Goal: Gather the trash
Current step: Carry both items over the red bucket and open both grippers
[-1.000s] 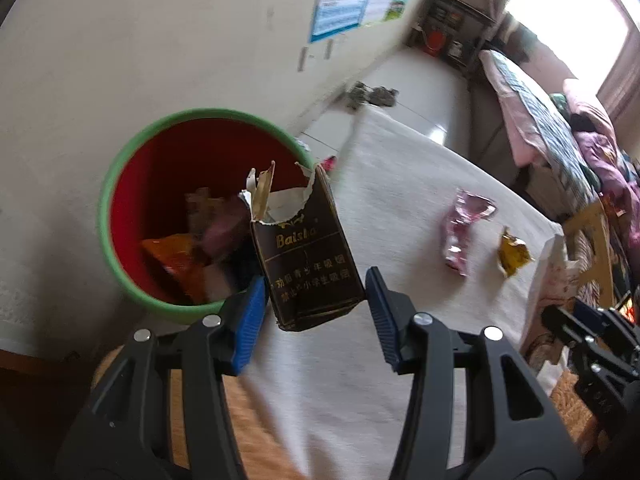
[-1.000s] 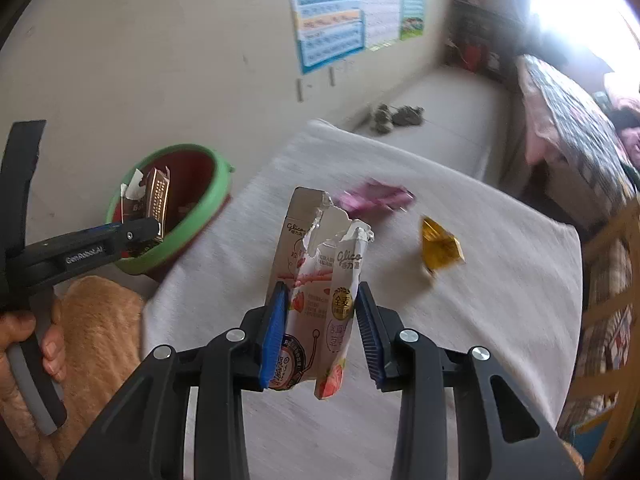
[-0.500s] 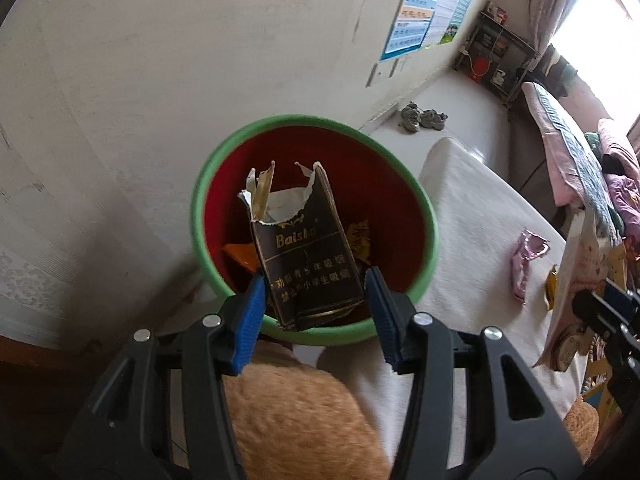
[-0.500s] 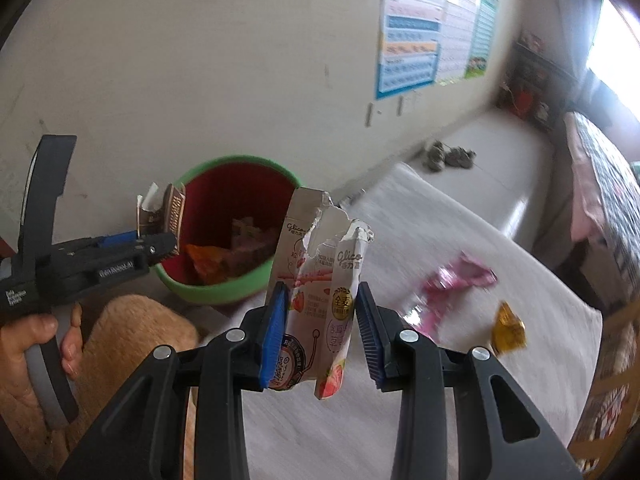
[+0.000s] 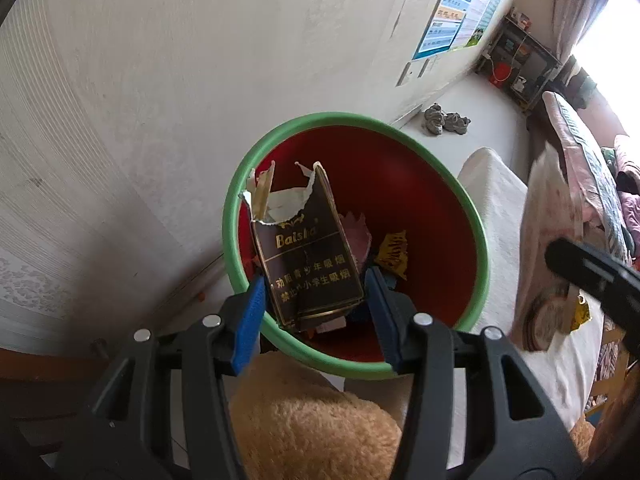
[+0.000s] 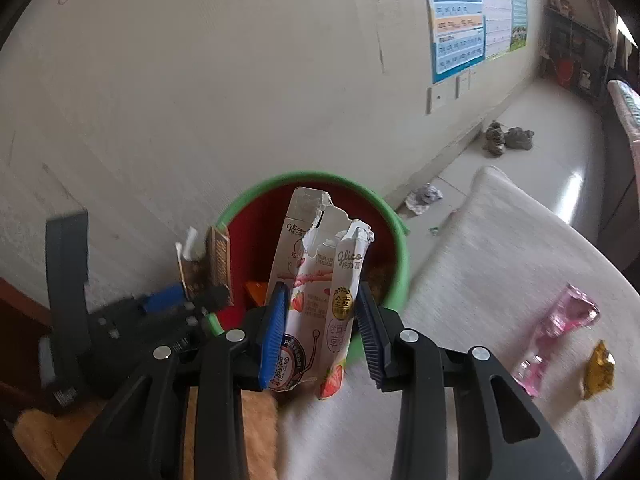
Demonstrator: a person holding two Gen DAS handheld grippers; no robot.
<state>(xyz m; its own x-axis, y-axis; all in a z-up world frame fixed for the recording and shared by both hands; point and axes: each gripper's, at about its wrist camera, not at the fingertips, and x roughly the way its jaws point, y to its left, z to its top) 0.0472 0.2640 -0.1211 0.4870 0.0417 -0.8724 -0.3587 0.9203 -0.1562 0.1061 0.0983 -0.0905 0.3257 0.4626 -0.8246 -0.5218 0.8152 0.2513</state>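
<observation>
My left gripper [image 5: 314, 304] is shut on a torn brown Baisha cigarette pack [image 5: 304, 256] and holds it over the near rim of the red bin with a green rim [image 5: 476, 240]. The bin holds several wrappers. My right gripper [image 6: 320, 320] is shut on a torn white and pink Glico snack box [image 6: 316, 276], held just in front of the bin [image 6: 394, 216]. The left gripper [image 6: 120, 328] with its pack [image 6: 218, 260] shows at the left of the right wrist view.
A pink wrapper [image 6: 560, 324] and a yellow wrapper [image 6: 598, 368] lie on the white cloth-covered table [image 6: 500, 248]. A crumpled paper [image 6: 422, 198] and shoes [image 6: 506, 140] lie on the floor by the wall. A tan plush surface [image 5: 312, 420] is below the left gripper.
Both grippers have swung left from the table toward the bin. The cigarette pack now hangs over the bin's opening, and the Glico box has come up close to the bin.
</observation>
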